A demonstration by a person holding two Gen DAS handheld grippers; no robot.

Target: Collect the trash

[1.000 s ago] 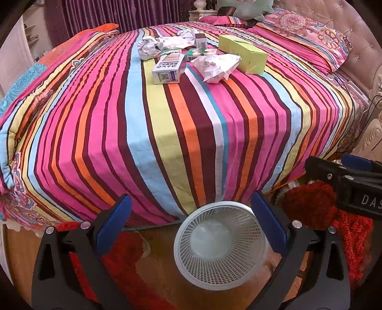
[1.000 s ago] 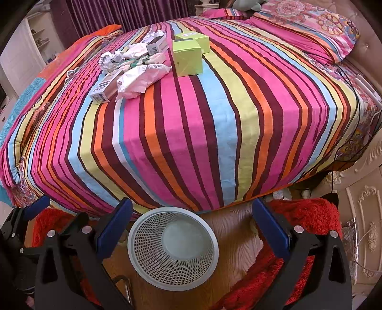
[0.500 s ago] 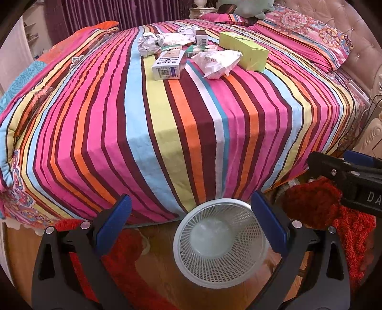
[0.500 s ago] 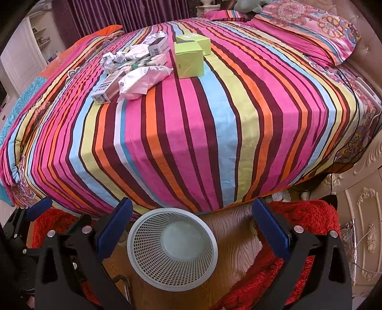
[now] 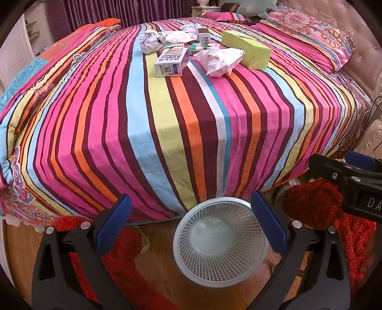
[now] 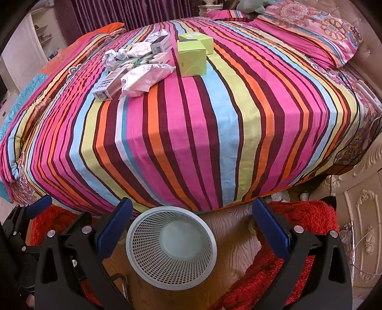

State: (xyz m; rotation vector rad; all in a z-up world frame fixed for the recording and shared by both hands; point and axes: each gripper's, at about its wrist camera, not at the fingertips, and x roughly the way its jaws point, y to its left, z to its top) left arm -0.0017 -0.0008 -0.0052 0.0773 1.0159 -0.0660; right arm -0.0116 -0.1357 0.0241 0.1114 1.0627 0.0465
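Note:
Trash lies in a cluster far back on the striped bed [image 5: 191,133]: a white carton [image 5: 170,62], a crumpled white wrapper [image 5: 220,60], a green box [image 5: 248,50], crumpled paper [image 5: 151,41]. The right wrist view shows the carton [image 6: 108,87], wrapper [image 6: 145,78] and green box [image 6: 192,57]. A white mesh wastebasket [image 5: 220,240] stands empty on the floor at the bed's foot, also in the right wrist view [image 6: 170,245]. My left gripper [image 5: 191,225] and right gripper [image 6: 191,226] are open and empty, above the basket, well short of the trash.
A red shaggy rug [image 5: 317,205] lies on the wooden floor [image 6: 229,229] around the basket. Patterned pillows [image 6: 310,26] lie at the bed's far right. A carved white cabinet [image 6: 363,214] stands on the right. Purple curtains [image 5: 107,12] hang behind the bed.
Both grippers have moved slightly forward toward the bed; the trash looks a little nearer. Both stay open and empty.

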